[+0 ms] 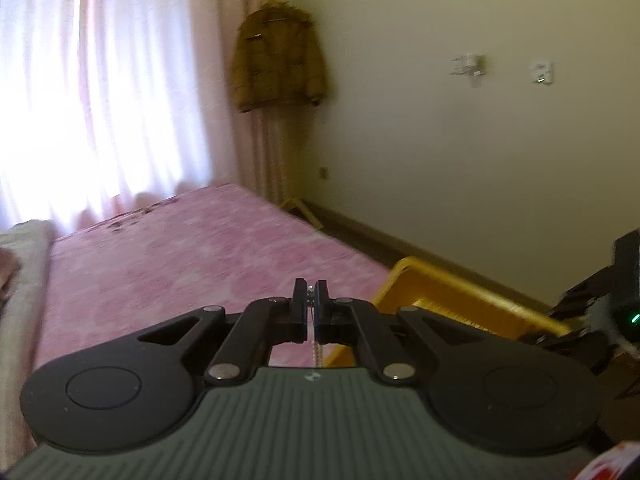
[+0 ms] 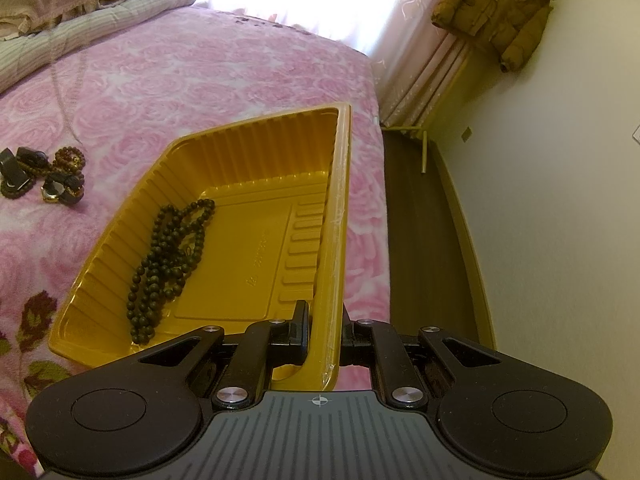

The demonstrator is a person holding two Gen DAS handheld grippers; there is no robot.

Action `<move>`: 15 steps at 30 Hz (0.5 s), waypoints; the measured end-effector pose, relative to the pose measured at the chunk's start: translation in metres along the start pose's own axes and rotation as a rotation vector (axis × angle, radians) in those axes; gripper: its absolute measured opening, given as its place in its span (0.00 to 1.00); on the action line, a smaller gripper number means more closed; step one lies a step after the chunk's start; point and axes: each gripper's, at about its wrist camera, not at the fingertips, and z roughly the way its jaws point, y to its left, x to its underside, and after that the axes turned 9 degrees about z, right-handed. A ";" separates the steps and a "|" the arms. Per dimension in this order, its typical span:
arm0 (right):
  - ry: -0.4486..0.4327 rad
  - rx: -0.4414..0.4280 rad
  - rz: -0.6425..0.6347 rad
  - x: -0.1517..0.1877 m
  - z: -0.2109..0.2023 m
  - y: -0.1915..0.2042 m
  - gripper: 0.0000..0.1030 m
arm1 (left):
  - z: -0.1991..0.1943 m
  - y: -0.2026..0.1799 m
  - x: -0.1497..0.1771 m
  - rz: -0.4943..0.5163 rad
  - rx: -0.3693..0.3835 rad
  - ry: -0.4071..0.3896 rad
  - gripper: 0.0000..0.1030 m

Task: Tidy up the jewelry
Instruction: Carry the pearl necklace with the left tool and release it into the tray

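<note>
My left gripper [image 1: 311, 294] is shut on a thin pale bead chain [image 1: 314, 344] that hangs down between its fingers, raised above the pink bedspread. My right gripper [image 2: 325, 312] is shut on the near wall of the yellow plastic tray [image 2: 338, 208], which rests on the bed; the tray also shows in the left wrist view [image 1: 440, 296]. A dark bead necklace [image 2: 168, 256] lies inside the tray at its left. A pile of bracelets and watches [image 2: 44, 178] lies on the bedspread left of the tray. A thin pale chain [image 2: 60, 92] hangs in the far left of the right wrist view.
The pink floral bedspread [image 2: 200, 68] covers the bed, with pillows and a folded quilt [image 2: 80, 0] at its head. The bed edge drops to a dark floor [image 2: 420, 240] on the right. A brown jacket [image 1: 278, 60] hangs by the curtain.
</note>
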 end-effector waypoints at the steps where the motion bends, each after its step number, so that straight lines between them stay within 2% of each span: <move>1: 0.000 0.000 0.000 0.000 0.000 0.000 0.11 | 0.003 -0.004 -0.004 -0.002 0.024 -0.007 0.02; 6: -0.003 -0.002 0.002 0.001 -0.001 0.000 0.11 | 0.024 -0.034 -0.016 0.017 0.116 -0.012 0.02; 9: -0.002 -0.003 0.003 0.001 -0.001 -0.001 0.11 | 0.048 -0.052 -0.013 0.020 0.176 0.033 0.02; 15: -0.004 -0.009 0.008 0.000 -0.001 -0.002 0.11 | 0.094 -0.081 0.002 0.037 0.246 0.129 0.02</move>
